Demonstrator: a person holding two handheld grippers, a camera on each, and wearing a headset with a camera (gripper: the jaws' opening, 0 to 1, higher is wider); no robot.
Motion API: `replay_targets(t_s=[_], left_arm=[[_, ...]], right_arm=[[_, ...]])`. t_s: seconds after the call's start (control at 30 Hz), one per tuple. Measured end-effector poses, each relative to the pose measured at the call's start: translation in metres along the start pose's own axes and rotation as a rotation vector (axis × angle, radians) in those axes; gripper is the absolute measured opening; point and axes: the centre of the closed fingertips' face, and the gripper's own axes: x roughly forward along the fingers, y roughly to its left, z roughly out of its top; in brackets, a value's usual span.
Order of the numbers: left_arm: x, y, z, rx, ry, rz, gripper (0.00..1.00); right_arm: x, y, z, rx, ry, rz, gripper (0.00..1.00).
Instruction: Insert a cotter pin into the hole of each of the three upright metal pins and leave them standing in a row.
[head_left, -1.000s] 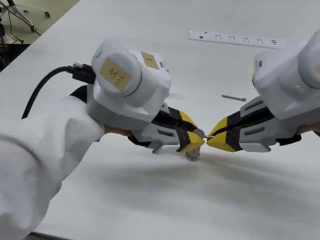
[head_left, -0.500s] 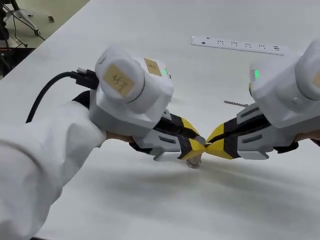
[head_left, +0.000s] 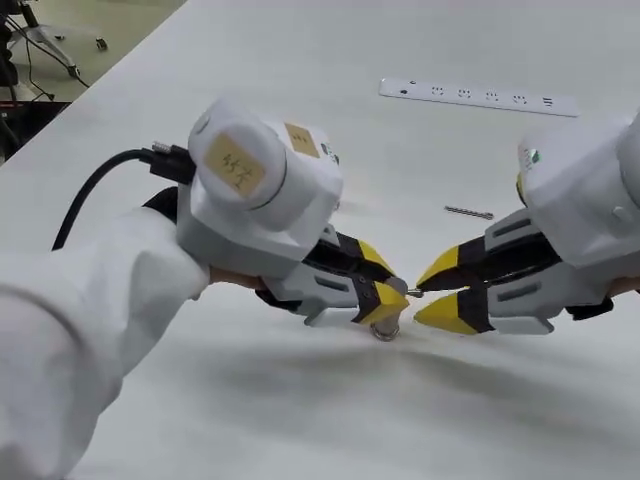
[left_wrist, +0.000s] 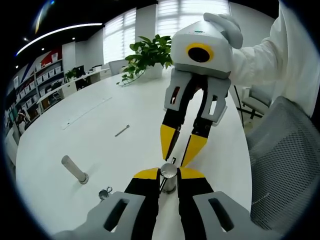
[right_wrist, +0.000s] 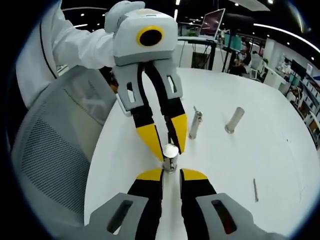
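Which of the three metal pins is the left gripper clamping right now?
The near pin, pinched between the left gripper tips; the middle pin and far pin stand free beyond it.

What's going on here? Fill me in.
A person holds two tools over a white table. The left tool is shut on an upright metal pin. A cotter pin sticks out of its top toward the right tool, whose jaws stand open at that end. A second pin and a third pin stand nearby; a spare cotter pin lies on the table.
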Motion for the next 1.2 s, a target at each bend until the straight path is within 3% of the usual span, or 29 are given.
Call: replay_targets(t_s=[0.27,1.0,1.03,1.07,1.2], left_arm=[[0.000,0.001,0.000,-0.002,0.000,0.000,0.10],[0.000,0.000,0.001,-0.015,-0.004,0.003,0.10],[0.000,0.000,0.001,-0.001,-0.011,0.000,0.10],[0.001,0.000,0.003,0.063,-0.022,-0.001,0.10],[0.000,-0.001,0.001,0.064,-0.009,0.007,0.12]], right_arm=[[-0.003,0.000,0.006,-0.003,-0.029,-0.001,0.00],[0.000,0.006,0.012,-0.041,-0.031,0.000,0.00],[0.000,0.006,0.013,-0.037,-0.037,0.001,0.00],[-0.001,0.006,0.015,-0.035,-0.047,0.003,0.00],[-0.002,0.006,0.014,-0.031,-0.049,0.003,0.04]])
